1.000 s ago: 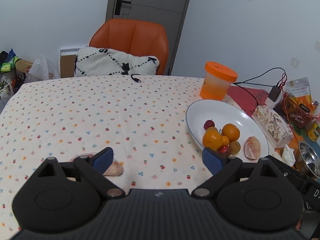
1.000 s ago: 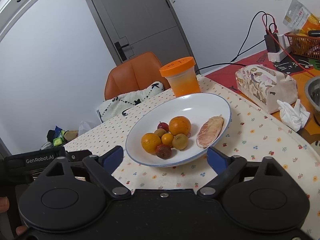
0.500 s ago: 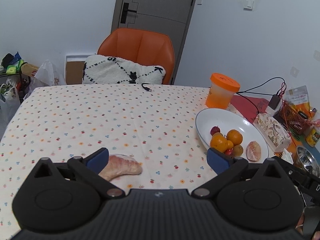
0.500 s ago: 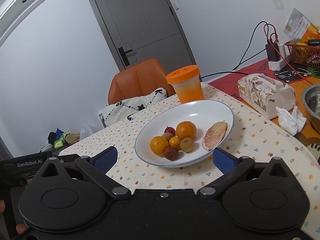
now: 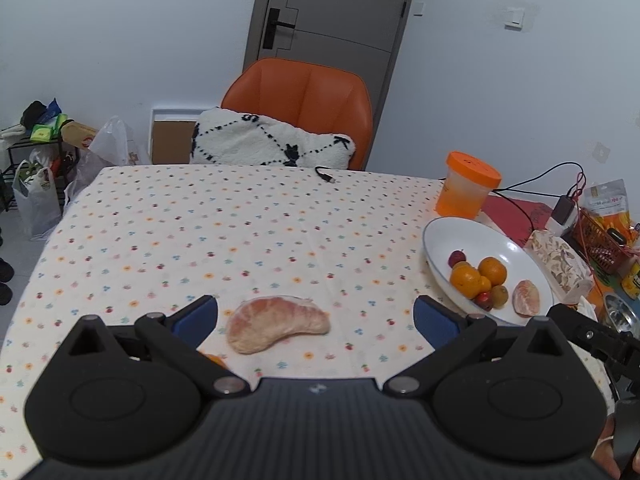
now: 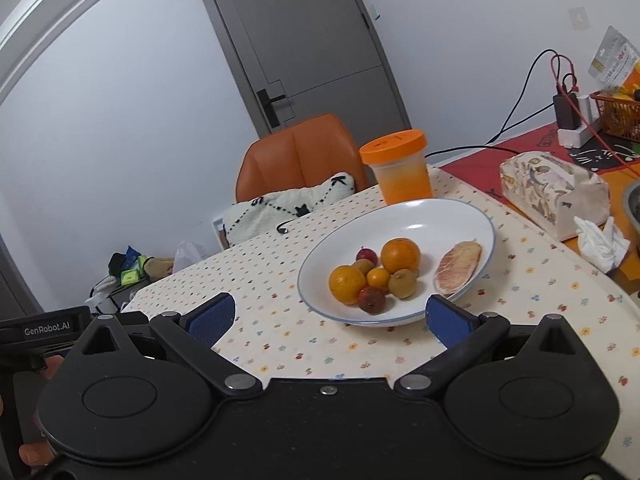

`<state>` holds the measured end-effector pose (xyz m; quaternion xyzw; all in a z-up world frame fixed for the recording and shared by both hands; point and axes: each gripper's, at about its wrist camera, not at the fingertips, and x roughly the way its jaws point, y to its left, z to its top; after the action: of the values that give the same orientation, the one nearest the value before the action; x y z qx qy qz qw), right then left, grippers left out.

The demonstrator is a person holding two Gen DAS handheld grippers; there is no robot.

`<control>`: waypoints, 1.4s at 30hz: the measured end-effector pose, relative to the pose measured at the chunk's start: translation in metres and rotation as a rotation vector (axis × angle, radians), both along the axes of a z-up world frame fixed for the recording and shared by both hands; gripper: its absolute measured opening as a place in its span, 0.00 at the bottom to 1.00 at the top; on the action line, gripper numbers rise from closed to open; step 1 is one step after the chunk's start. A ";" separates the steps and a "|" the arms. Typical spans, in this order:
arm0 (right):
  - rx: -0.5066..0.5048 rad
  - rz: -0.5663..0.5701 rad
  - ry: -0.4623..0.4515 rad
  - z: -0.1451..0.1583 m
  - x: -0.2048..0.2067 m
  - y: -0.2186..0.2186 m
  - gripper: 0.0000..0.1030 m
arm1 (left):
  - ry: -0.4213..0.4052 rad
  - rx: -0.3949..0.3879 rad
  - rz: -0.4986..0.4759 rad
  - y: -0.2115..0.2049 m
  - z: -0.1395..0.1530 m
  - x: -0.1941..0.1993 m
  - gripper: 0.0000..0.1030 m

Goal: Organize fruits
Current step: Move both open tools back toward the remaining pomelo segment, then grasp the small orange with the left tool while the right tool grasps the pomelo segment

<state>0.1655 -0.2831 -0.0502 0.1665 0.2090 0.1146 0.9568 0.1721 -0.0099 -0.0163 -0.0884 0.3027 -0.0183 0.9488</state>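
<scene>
The left tongs (image 5: 316, 314) stand spread wide with nothing between the pads; their jaws have just been opening. A peeled pomelo segment (image 5: 278, 324) lies loose on the surface (image 5: 240, 232) just ahead of them, closer to the left pad. A sliver of something orange (image 5: 214, 360) peeks out under the left finger — too hidden to name.

The right tongs (image 6: 328, 316) are likewise wide and empty, having just opened too, and hover near the front rim of the white plate (image 6: 424, 216). On that plate sit 2 oranges (image 6: 400, 256), a smaller orange fruit (image 6: 378, 279), 2 brownish fruits, 2 small red ones and a second pomelo segment (image 6: 458, 266) against the right rim. Behind it stands an orange-lidded container (image 6: 400, 168); a tissue box (image 6: 556, 192) lies to the right.

The segment on the cloth still seems to need moving to the plate. It looks soft, so a hard squeeze could tear it, and a grip on its thin curved end could let it slip. The plate's fruits are crowded — a careless drop could roll one over the low rim.
</scene>
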 end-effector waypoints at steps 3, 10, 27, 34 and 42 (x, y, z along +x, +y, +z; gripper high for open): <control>0.005 0.018 0.001 -0.001 0.001 0.004 1.00 | 0.015 0.020 0.033 0.006 -0.003 -0.001 1.00; 0.003 0.070 0.006 -0.004 0.002 0.016 1.00 | 0.034 0.006 0.082 0.028 -0.016 -0.005 1.00; -0.023 0.142 0.055 -0.017 0.017 0.049 1.00 | 0.068 -0.028 0.099 0.051 -0.047 -0.006 0.90; -0.044 0.189 0.074 -0.020 0.024 0.066 1.00 | 0.096 -0.042 0.097 0.056 -0.058 0.000 0.78; -0.068 0.219 0.087 -0.023 0.028 0.081 1.00 | 0.081 0.000 0.097 0.053 -0.068 0.005 0.63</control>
<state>0.1939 -0.2018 -0.0733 0.1150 0.2710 0.2039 0.9337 0.1772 0.0435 -0.0841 -0.1035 0.3361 0.0313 0.9356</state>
